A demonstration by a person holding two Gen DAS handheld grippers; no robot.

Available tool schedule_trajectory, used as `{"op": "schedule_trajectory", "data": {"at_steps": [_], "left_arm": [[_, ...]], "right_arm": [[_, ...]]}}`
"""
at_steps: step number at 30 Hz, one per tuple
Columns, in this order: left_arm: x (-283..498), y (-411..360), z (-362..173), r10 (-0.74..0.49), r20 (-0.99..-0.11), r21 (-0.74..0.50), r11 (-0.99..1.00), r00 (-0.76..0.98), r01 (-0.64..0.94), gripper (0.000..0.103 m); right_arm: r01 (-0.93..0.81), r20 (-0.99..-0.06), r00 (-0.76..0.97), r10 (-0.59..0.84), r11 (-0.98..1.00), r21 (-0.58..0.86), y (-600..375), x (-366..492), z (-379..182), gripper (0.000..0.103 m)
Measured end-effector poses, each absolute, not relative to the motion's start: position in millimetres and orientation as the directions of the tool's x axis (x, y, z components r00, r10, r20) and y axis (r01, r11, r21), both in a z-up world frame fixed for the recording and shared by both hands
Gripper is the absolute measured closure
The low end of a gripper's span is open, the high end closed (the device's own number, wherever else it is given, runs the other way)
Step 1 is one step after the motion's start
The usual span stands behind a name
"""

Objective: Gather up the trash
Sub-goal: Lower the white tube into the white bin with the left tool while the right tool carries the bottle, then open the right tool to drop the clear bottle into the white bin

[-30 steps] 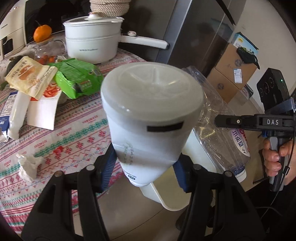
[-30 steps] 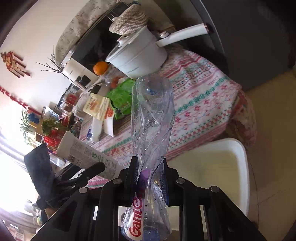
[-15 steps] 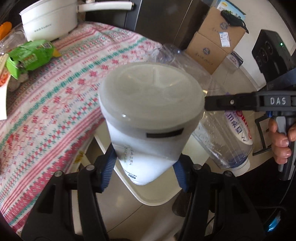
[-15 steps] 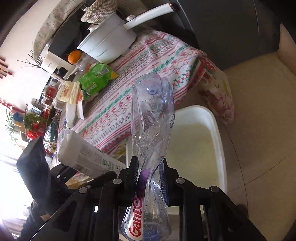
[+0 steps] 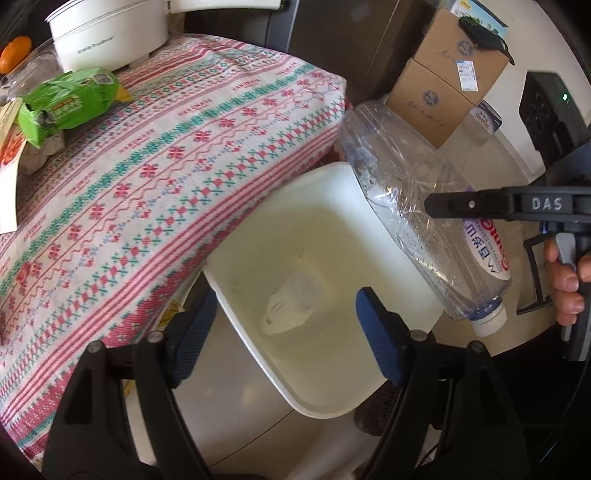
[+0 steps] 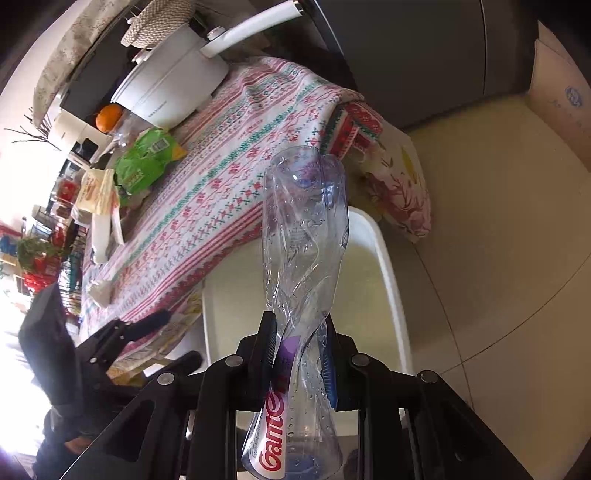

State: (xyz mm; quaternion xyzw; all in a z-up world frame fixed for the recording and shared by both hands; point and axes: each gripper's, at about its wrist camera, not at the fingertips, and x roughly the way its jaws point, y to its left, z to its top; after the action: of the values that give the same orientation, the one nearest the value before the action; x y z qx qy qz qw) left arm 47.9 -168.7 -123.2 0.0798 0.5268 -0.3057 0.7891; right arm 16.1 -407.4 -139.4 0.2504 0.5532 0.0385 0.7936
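Observation:
My left gripper (image 5: pixel 286 325) is open and empty above a white bin (image 5: pixel 332 402) on the floor beside the table. A white plastic container (image 5: pixel 286 308) lies inside the bin. My right gripper (image 6: pixel 301 347) is shut on a crushed clear plastic bottle (image 6: pixel 304 236) with a red-lettered label, held over the bin (image 6: pixel 391 273). The bottle (image 5: pixel 413 210) and right gripper also show at the right of the left wrist view. The left gripper (image 6: pixel 159 321) shows at lower left of the right wrist view.
The table has a patterned cloth (image 5: pixel 155 155). On it lie a green packet (image 5: pixel 66 103), a white pot (image 5: pixel 107 33), an orange (image 5: pixel 14 59) and other wrappers (image 6: pixel 96 192). A crumpled tissue (image 6: pixel 99 291) lies near the table edge. Cardboard boxes (image 5: pixel 447 88) stand on the floor behind.
My left gripper has opened and dropped the white container into the bin. Both grippers have swung from the table towards the bin. The right gripper still holds the bottle.

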Motion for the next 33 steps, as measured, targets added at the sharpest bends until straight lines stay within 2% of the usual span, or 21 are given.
{"op": "schedule_trajectory", "data": {"at_steps": [9, 12, 13, 14, 15, 17, 24, 33], "left_arm": [[60, -149, -106, -0.392, -0.860, -0.177, 0.829, 0.326, 0.530, 0.017], [62, -142, -102, -0.382, -0.860, -0.171, 0.840, 0.338, 0.515, 0.009], [62, -140, -100, -0.377, -0.858, -0.164, 0.844, 0.349, 0.510, 0.008], [62, -138, -98, -0.373, -0.855, -0.155, 0.847, 0.360, 0.508, 0.008], [62, -136, -97, -0.366, -0.855, -0.145, 0.850, 0.369, 0.506, 0.007], [62, -132, -93, -0.352, -0.851, -0.125, 0.857, 0.390, 0.499, 0.005], [69, -106, -80, -0.341, -0.831, -0.125, 0.885, 0.440, 0.449, 0.001], [82, -44, -67, -0.264, -0.787, -0.098, 0.946, 0.558, 0.309, 0.001]], "right_arm": [[0.254, -0.888, 0.357, 0.290, 0.884, 0.391, -404, 24, -153, 0.080], [0.269, -0.895, 0.333, 0.298, 0.879, 0.393, -403, 27, -158, 0.078], [0.277, -0.896, 0.325, 0.303, 0.875, 0.397, -403, 28, -159, 0.076], [0.284, -0.895, 0.322, 0.310, 0.870, 0.404, -403, 28, -159, 0.068], [0.290, -0.891, 0.324, 0.317, 0.863, 0.413, -404, 28, -157, 0.056], [0.296, -0.884, 0.343, 0.317, 0.857, 0.422, -404, 27, -151, 0.043], [0.290, -0.887, 0.373, 0.273, 0.874, 0.391, -400, 29, -132, 0.035], [0.232, -0.881, 0.396, 0.259, 0.900, 0.369, -369, 42, -111, 0.030]]}}
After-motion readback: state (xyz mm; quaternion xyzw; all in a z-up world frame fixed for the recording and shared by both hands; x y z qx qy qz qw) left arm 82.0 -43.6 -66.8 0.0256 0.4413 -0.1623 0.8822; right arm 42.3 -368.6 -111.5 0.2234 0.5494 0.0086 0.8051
